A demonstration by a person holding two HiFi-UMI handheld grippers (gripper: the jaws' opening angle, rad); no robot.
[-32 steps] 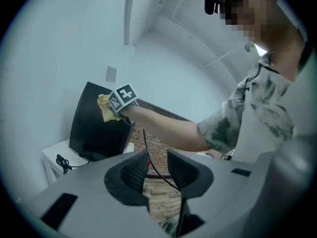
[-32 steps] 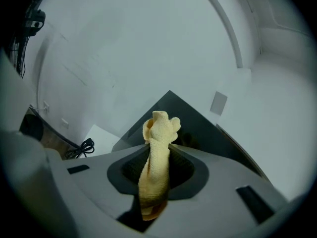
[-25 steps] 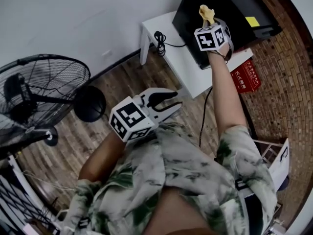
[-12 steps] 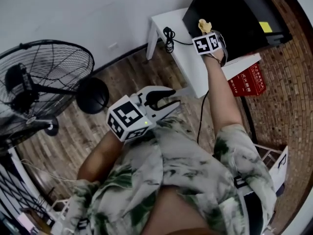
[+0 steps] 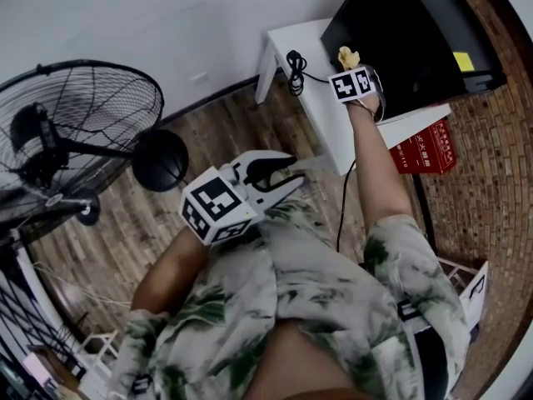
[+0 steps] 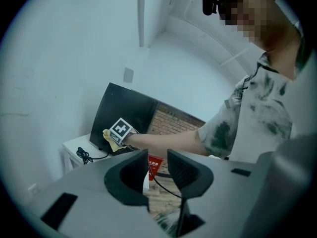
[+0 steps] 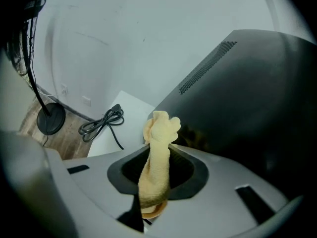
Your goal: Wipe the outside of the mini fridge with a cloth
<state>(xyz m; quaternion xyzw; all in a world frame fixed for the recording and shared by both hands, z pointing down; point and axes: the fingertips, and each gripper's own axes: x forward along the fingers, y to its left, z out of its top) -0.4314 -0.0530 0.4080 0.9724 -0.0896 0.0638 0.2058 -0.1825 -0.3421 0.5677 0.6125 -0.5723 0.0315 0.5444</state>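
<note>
the black fridge point(image 5: 416, 23) sits on a white table point(image 5: 321, 111) by the wall. left gripper point(image 6: 157, 170) hangs near the person's chest, jaws a bit apart, nothing in them. right gripper point(image 7: 157, 155) is up at the fridge's side near its bottom edge, clamped on a yellow cloth point(image 7: 159, 128) with only a small bunched tip poking out. can't tell if it's touching. my worry: with so little cloth out front, pressing in could rub bare jaw on the panel, or a drag could tug the cloth loose. the cord point(image 5: 293, 61) is coiled right there too, easy to snag.
</note>
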